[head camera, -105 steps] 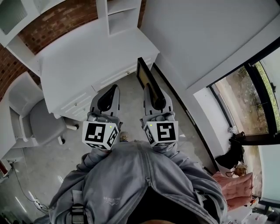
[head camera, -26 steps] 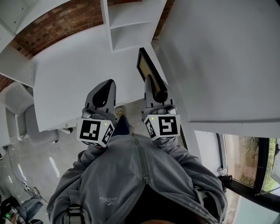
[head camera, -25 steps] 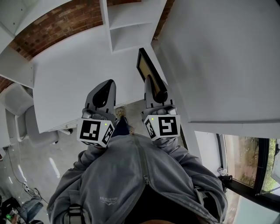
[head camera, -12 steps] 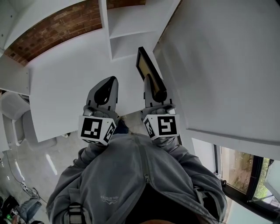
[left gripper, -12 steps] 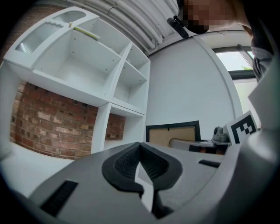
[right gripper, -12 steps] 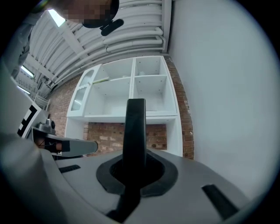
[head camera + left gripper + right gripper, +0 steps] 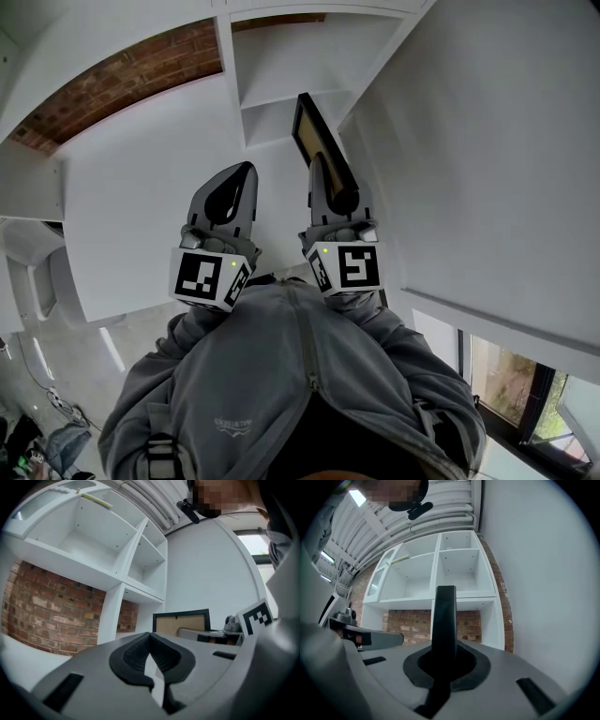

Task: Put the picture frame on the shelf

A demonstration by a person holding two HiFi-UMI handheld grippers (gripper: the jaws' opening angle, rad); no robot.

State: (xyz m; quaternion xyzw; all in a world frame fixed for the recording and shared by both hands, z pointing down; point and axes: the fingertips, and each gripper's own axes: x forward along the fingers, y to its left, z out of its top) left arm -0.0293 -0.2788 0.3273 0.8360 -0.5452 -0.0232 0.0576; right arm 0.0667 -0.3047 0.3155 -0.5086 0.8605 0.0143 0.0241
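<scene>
My right gripper (image 7: 332,184) is shut on the lower edge of a black picture frame (image 7: 314,137), held upright and edge-on over the white desk. In the right gripper view the picture frame (image 7: 445,620) rises as a dark bar out of the closed jaws toward the shelf unit (image 7: 440,573). My left gripper (image 7: 234,187) is shut with nothing between its jaws, beside the right one. The left gripper view shows the frame's brown back (image 7: 182,623) to the right, with the right gripper (image 7: 220,634) under it. White shelf compartments (image 7: 281,66) stand just ahead of the frame.
A white desk top (image 7: 141,197) spreads below both grippers. A red brick wall (image 7: 112,80) backs the desk. A plain white wall (image 7: 487,169) closes the right side. A grey chair (image 7: 23,272) stands at the far left, and a window (image 7: 525,394) lies low right.
Both grippers and the frame have come nearer the shelf unit; the desk and compartments have slid down in view. The grip on the frame has not changed.
</scene>
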